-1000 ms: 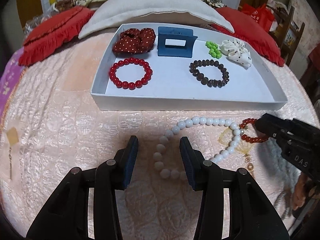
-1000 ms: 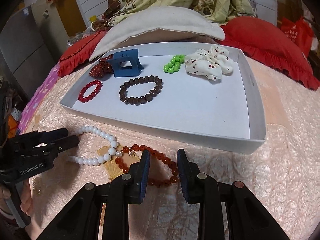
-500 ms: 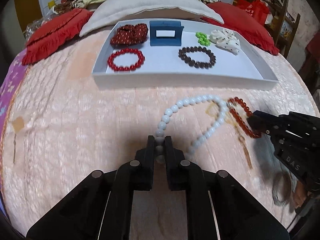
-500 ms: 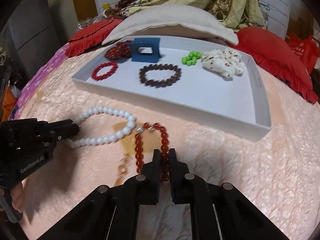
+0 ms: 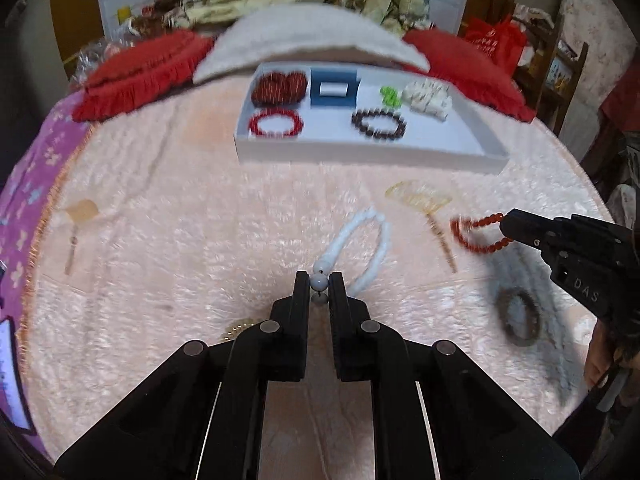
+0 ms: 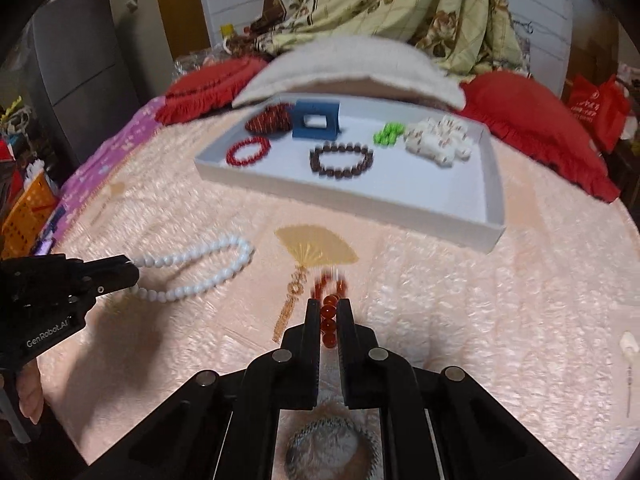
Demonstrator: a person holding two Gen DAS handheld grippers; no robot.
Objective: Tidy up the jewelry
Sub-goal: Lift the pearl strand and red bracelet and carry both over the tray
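My left gripper (image 5: 319,282) is shut on the white bead necklace (image 5: 360,248), which hangs from its tips above the pink bedspread; the same gripper (image 6: 134,274) and necklace (image 6: 208,268) show at the left of the right wrist view. My right gripper (image 6: 329,312) is shut on the orange-red bead bracelet (image 6: 329,304), lifted off the cloth, and that gripper (image 5: 507,228) and bracelet (image 5: 472,234) appear at the right of the left wrist view. Farther back, the white tray (image 5: 360,156) (image 6: 440,224) holds a red bracelet (image 5: 276,124), a dark brown bracelet (image 5: 378,124), a blue hair claw (image 5: 334,90), green beads (image 5: 390,96) and scrunchies.
A yellow fan-shaped pendant (image 5: 418,200) (image 6: 316,250) lies on the bedspread between the two bead strings. A dark ring-shaped band (image 5: 518,316) lies at the right. Red cushions (image 5: 140,68) and a white pillow (image 5: 308,36) sit behind the tray. A person's hand (image 6: 30,392) holds the left gripper.
Both grippers closed, the left on the white necklace and the right on the orange-red bracelet, then lifted and drew back from the tray. The two strings have separated, uncovering the yellow pendant.
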